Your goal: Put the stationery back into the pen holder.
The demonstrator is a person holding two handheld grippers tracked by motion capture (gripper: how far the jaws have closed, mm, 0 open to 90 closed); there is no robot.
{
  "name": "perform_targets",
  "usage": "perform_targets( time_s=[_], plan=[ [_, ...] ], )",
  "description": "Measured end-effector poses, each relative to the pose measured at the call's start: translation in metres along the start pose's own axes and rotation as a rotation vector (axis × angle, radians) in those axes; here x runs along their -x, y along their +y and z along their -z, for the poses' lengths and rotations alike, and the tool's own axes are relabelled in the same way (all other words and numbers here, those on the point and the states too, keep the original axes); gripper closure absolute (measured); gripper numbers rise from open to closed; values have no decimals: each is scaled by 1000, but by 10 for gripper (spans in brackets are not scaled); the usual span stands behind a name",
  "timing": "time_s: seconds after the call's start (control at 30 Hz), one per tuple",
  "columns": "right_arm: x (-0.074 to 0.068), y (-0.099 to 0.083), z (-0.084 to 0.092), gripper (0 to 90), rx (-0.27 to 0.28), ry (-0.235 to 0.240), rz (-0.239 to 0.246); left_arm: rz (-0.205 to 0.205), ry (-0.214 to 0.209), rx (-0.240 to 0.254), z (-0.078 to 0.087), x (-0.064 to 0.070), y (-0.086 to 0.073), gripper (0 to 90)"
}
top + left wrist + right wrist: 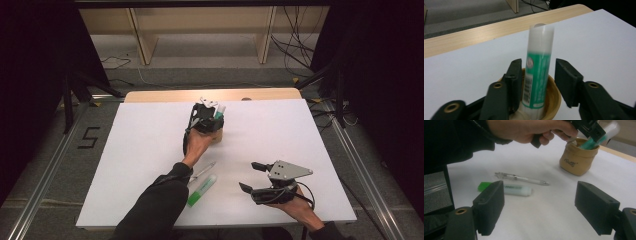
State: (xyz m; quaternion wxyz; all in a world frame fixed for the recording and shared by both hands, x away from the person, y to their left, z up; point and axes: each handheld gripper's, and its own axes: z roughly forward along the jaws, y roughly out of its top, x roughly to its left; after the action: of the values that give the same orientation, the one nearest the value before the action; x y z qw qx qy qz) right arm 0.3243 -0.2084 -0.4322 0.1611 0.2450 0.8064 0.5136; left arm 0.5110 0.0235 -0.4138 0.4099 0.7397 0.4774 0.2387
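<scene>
- The green-and-white glue stick [537, 75] stands nearly upright in a small tan cup [554, 100], its lower end down inside the cup and its pale cap well above the rim.
- In the left gripper view, the stick lies between the two black jaws of the left gripper [537, 82]. It sits close against the left-hand jaw, while a clear gap separates it from the right-hand jaw.
- The jaws stand apart and do not clamp the stick; whether the nearer jaw touches the label cannot be told.
- In the right gripper view the same stick [599, 137] leans out of the tan cup [576, 161] with the left gripper just above the rim.
- From the high view the cup [216, 134] sits toward the far middle of the white sheet [140, 150] that covers the table, mostly hidden under the left gripper [212, 112].
- The person's left hand [197, 142] reaches forward from a dark sleeve, wrapped around the gripper's handle, with the gripper pointed away and down over the cup.
- The right gripper [250, 176] is held near the front right part of the sheet, well apart from the cup, its jaws wide open with nothing between them and pointing left across the table.
- The right hand [297, 207] holds it from below, the grey three-cornered plate on top.
- A clear pen [202, 171] and a green-capped highlighter [201, 190] lie side by side on the sheet between the two forearms, nearer the left sleeve.
</scene>
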Motion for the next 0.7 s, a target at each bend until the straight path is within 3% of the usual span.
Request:
perform_targets(
  time_s=[0.07, 0.17, 0.3, 0.37, 0.7],
  plan=[
    [0, 0, 0, 245, 0, -1, 1, 1, 0, -7, 2, 0, 2, 570],
    [0, 0, -1, 245, -1, -2, -4, -3, -11, -3, 8, 1, 5, 492],
    [1, 0, 0, 245, 0, -3, -2, -7, -64, 13, 22, 0, 6, 436],
    [1, 0, 0, 245, 3, -3, -5, -13, -98, -5, 30, -1, 7, 358],
    [0, 0, 0, 241, 2, -10, -10, -74, -224, -117, 61, -10, -8, 238]
  ],
)
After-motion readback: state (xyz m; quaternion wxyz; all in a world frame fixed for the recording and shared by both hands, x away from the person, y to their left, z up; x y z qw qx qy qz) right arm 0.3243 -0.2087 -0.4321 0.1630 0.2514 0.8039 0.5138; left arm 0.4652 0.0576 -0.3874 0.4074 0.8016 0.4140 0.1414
